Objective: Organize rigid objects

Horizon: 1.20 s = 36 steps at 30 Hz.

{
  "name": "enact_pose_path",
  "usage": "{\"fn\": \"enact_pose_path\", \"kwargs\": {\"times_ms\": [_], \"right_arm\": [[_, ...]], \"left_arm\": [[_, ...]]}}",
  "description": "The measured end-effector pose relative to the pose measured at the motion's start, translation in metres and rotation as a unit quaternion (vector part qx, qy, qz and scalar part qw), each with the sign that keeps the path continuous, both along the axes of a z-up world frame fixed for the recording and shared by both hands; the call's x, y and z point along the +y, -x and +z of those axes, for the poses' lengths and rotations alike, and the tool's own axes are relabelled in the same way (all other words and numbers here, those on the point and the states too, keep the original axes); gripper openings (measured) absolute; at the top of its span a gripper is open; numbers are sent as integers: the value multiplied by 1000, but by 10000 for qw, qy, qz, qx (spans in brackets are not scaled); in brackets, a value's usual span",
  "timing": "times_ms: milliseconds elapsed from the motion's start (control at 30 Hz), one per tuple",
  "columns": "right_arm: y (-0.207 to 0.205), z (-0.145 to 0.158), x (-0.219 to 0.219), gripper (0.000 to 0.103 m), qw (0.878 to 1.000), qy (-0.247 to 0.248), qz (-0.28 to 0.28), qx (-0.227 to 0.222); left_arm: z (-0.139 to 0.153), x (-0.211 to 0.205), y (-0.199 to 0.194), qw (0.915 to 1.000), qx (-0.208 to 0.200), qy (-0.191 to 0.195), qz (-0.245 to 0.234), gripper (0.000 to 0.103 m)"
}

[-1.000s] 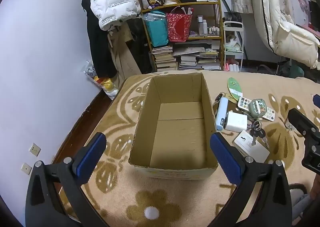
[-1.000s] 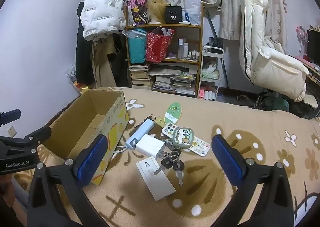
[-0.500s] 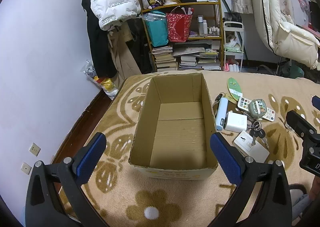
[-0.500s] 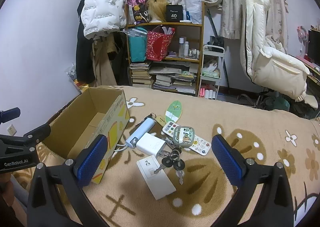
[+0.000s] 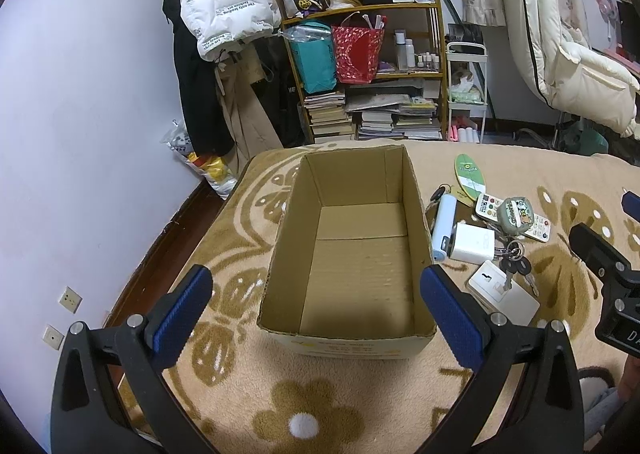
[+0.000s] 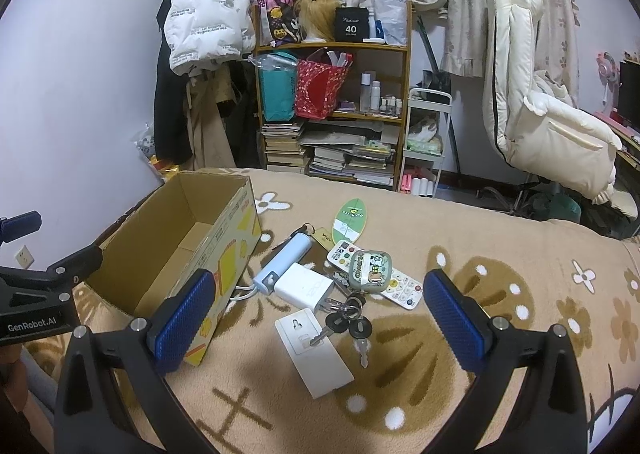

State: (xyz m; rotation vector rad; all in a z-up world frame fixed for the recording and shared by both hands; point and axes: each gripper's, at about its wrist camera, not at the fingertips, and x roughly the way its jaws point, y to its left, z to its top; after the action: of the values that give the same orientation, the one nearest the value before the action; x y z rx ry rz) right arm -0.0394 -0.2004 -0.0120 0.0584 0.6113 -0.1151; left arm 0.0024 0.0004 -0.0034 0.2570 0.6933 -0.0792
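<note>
An empty cardboard box (image 5: 347, 318) (image 6: 224, 242) stands open on the beige blanket. To its right lies a cluster of small items: a pale blue power bank (image 6: 286, 262) (image 5: 445, 226), a white charger block (image 6: 304, 288) (image 5: 474, 243), a white flat card holder (image 6: 316, 352) (image 5: 504, 294), a bunch of keys (image 6: 348, 320), a green cartoon case (image 6: 370, 270) on a white remote (image 6: 402, 288), and a green surfboard tag (image 6: 351, 219). My left gripper (image 5: 316, 310) is open in front of the box. My right gripper (image 6: 318, 322) is open, held above the cluster, nothing between its fingers.
A wooden shelf (image 6: 332, 110) packed with books, bags and bottles stands behind the bed, with a white trolley (image 6: 426, 142) beside it. Coats hang on the left wall (image 5: 224, 2). A cream padded chair (image 6: 536, 118) sits at the right. The floor drops off left of the bed.
Both grippers have barely shifted; the views are nearly the same and nothing on the blanket has moved.
</note>
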Motion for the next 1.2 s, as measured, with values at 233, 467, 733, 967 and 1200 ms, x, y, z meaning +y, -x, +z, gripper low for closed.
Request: {"fn": "enact_pose_path", "kwargs": {"times_ms": [233,467,733,967,1200], "right_arm": [[-1,1,0,103,10000,-1,2,11],[0,-4,1,103,10000,-10,8,26],[0,-6,2,103,10000,-11,10,42],[0,-7,2,103,10000,-11,8,49],[-1,-5,2,103,10000,-9,8,58]], "left_arm": [[-1,0,0,10000,-1,-9,-5,103],[-2,0,0,10000,10,-7,-3,103],[-3,0,0,10000,14,-18,1,103],[-4,0,0,10000,16,-32,-16,103],[-6,-2,1,10000,14,-54,-41,103]]}}
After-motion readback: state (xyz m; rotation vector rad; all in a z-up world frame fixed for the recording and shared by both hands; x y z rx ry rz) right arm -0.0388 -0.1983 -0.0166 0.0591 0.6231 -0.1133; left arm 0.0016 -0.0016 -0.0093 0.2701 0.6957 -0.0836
